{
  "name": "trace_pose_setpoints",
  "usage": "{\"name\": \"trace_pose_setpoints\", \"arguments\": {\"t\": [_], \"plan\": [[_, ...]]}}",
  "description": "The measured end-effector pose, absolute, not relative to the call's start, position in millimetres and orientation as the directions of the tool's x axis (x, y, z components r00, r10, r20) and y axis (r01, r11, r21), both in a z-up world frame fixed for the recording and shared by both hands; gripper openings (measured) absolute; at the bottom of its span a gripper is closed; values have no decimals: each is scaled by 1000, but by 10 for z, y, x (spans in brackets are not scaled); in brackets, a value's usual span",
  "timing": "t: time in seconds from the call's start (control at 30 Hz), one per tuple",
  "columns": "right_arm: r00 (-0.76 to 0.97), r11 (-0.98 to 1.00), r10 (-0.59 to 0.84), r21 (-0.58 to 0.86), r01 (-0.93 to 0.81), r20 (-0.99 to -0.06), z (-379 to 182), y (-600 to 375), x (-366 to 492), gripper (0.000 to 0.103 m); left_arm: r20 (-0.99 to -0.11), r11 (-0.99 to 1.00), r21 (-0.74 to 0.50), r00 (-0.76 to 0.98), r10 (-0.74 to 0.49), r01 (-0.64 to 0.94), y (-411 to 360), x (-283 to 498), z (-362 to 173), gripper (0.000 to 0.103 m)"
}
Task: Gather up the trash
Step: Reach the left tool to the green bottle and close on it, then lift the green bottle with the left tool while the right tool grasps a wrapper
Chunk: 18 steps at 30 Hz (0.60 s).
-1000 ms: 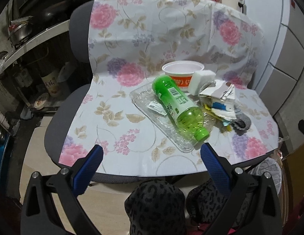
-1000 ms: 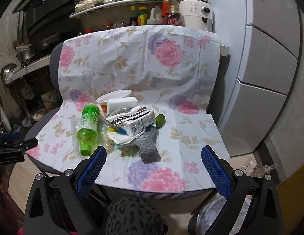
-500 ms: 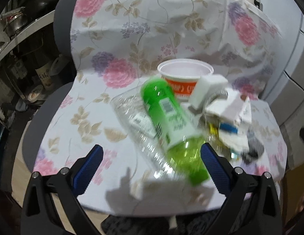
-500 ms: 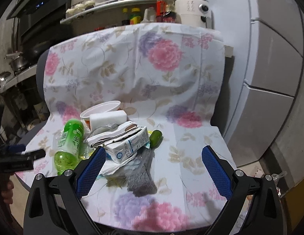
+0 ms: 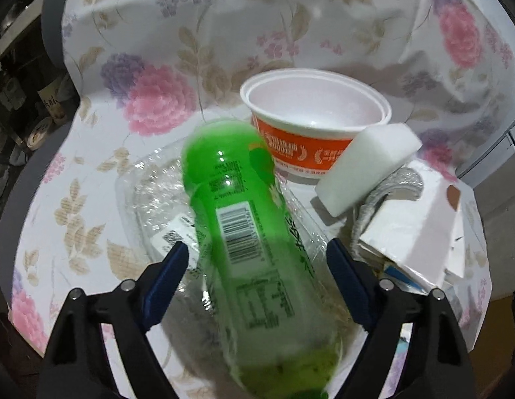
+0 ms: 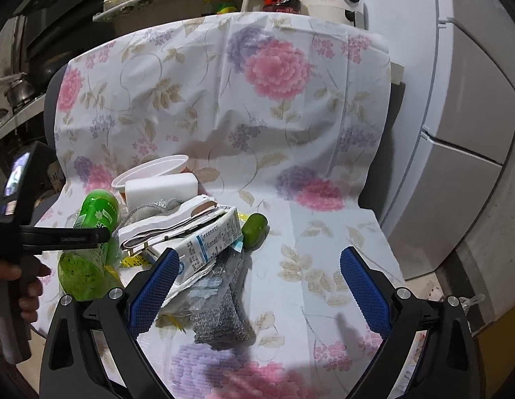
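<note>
A green plastic bottle (image 5: 254,249) lies on a clear plastic tray (image 5: 151,196) on a chair covered with a floral cloth (image 5: 224,33). My left gripper (image 5: 257,266) is open, its blue fingers on either side of the bottle's body without closing on it. Behind stand an orange-and-white paper bowl (image 5: 310,133), a white foam block (image 5: 367,166) and a white carton (image 5: 420,229). In the right wrist view the bottle (image 6: 91,242), carton (image 6: 204,239), a grey mesh scrubber (image 6: 221,312) and a small green fruit (image 6: 254,226) lie in a pile. My right gripper (image 6: 257,286) is open and empty above the seat front.
The left gripper (image 6: 58,236) and the hand holding it show at the left of the right wrist view. A white fridge (image 6: 463,133) stands at the right. Shelves with bottles and jars (image 6: 224,0) run behind the chair back.
My left gripper has moved forward and down until its fingers straddle the green bottle. My right gripper has moved closer to the chair seat.
</note>
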State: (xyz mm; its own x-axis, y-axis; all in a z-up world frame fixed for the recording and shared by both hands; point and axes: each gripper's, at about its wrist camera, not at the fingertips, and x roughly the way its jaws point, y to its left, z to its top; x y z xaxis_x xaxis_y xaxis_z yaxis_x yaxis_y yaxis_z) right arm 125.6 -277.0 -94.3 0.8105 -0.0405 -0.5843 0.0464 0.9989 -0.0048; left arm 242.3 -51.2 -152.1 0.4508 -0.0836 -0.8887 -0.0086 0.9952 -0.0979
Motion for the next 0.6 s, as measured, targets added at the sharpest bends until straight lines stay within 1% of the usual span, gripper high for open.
{"name": "trace_pose_setpoints", "arguments": {"t": [0.07,0.13,0.33,0.37,0.43,0.47,0.5,0.53,0.57,0.6], "plan": [[809,999,-36,4,48,-587,-966,-2780,1270,96,-892,998,-66,447,-60,2,-536,2444,-1581,71],[806,999,-27,13,43,-591,-974,-2775,1279,96,-885,997,-76,461,-74,14,-498,2426,-1567,69],[806,999,22,39,2,-591,-945,-2678,1267,95,-805,992,-109,580,-123,58,-202,2099,-1140,67],[802,999,42,44,-19,-596,-943,-2627,1270,93,-796,992,-113,591,-128,62,-154,2038,-1084,67],[799,996,87,43,-76,-595,-938,-2474,1277,92,-777,991,-120,616,-129,55,29,1857,-968,66],[795,992,118,40,-117,-596,-939,-2366,1286,90,-773,991,-126,621,-131,52,82,1818,-943,66],[792,989,133,34,-141,-595,-940,-2281,1287,87,-770,989,-139,623,-137,45,174,1780,-915,66],[789,985,149,19,-172,-596,-945,-2158,1303,75,-766,986,-160,626,-150,41,258,1754,-895,66],[782,982,152,0,-191,-604,-958,-2045,1336,71,-763,984,-172,626,-158,40,307,1748,-885,66],[777,980,149,-13,-198,-612,-971,-1967,1362,71,-759,981,-188,628,-171,40,380,1747,-886,66]]}}
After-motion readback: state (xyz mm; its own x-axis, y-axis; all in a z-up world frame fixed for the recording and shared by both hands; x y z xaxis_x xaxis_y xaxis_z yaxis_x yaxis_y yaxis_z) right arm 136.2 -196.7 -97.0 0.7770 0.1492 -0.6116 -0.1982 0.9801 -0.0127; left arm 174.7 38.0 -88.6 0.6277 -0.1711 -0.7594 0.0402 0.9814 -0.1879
